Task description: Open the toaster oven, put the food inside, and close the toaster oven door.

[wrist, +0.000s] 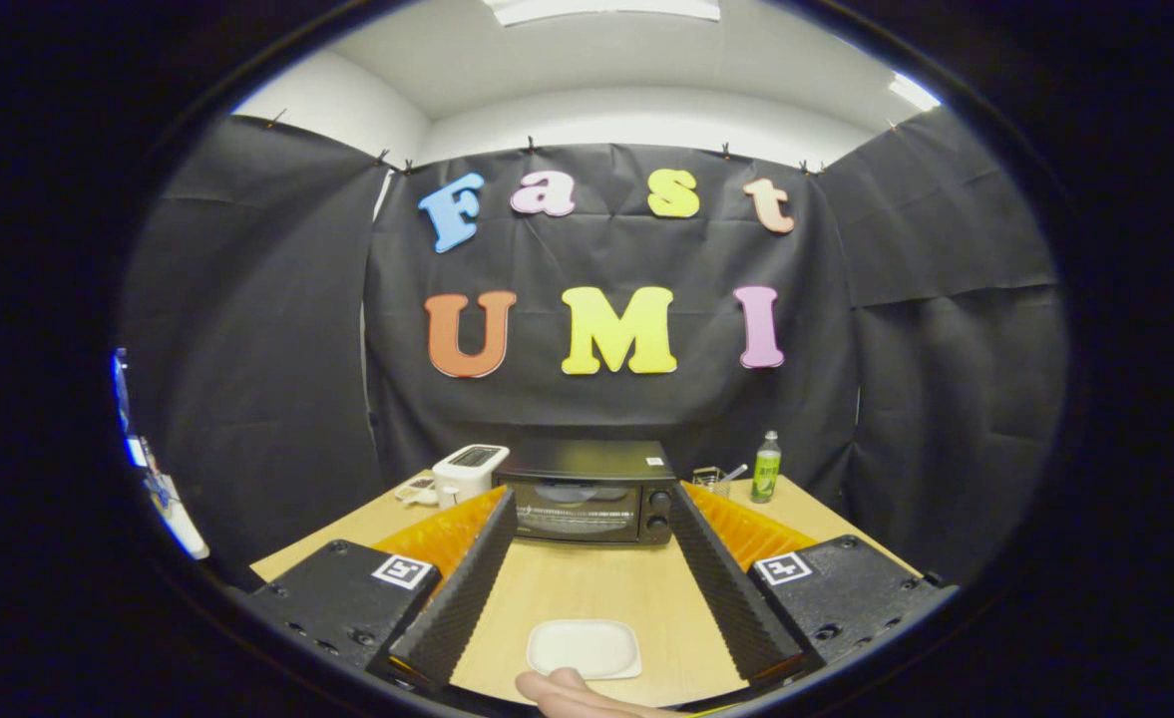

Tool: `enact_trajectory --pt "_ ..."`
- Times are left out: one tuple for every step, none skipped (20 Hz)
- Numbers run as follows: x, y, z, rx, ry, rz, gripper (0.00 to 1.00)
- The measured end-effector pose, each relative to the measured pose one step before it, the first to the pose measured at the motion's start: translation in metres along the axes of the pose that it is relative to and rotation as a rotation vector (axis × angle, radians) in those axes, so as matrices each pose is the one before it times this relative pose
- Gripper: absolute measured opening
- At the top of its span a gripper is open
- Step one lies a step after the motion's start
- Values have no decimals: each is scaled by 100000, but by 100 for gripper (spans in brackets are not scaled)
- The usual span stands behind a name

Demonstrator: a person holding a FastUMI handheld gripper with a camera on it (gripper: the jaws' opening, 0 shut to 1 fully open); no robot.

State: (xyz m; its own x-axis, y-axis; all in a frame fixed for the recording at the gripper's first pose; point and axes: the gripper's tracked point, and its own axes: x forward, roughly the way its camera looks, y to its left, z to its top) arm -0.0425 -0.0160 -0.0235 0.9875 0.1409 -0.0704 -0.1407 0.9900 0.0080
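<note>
The claw (587,578) is held level above the tabletop (587,588), aimed straight at the toaster oven (587,494). Its two fingers (462,588) are spread wide — nothing sits between the pads, and neither finger touches any object. The ridged black inner faces run forward from the 7 and 5 o'clock positions toward the oven's lower corners; orange backing shows on the outer side of each finger.

The toaster oven stands at 12 o'clock from the claw, beyond the fingertips, at the far end of the tabletop against the booth wall. Its glass door is shut. Two control knobs sit on the right side of its front panel.

A white plate (584,648) lies flat on the tabletop at 6 o'clock, between the finger bases and close to the camera. No food can be made out on it. A hand (572,693) shows just below the plate, at the plate's near rim; contact cannot be confirmed.

Surrounding items:
- A white toaster (468,469) stands at 11 o'clock, just beside the oven's left side.
- A small clear container (711,481) sits at 1 o'clock, right of the oven.
- A green-labelled bottle (766,467) stands upright past that container, near the tabletop's far right corner.

The path from the claw to the oven door is open tabletop — no object lies in it.
</note>
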Motion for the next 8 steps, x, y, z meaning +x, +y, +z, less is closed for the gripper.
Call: enact_trajectory --pt "-119 321 -264 -457 583 315 100" --pt "-36 386 -132 -78 144 783 100" --pt "2 379 -18 -174 -15 740 100" --pt "-64 311 -22 -626 39 498 100" --pt "-79 148 -54 -744 -74 206 100" --pt "-34 172 2 -774 -109 -38 100" --pt "-50 115 -25 -605 -90 -23 100" --pt "3 131 -4 -417 13 41 100"
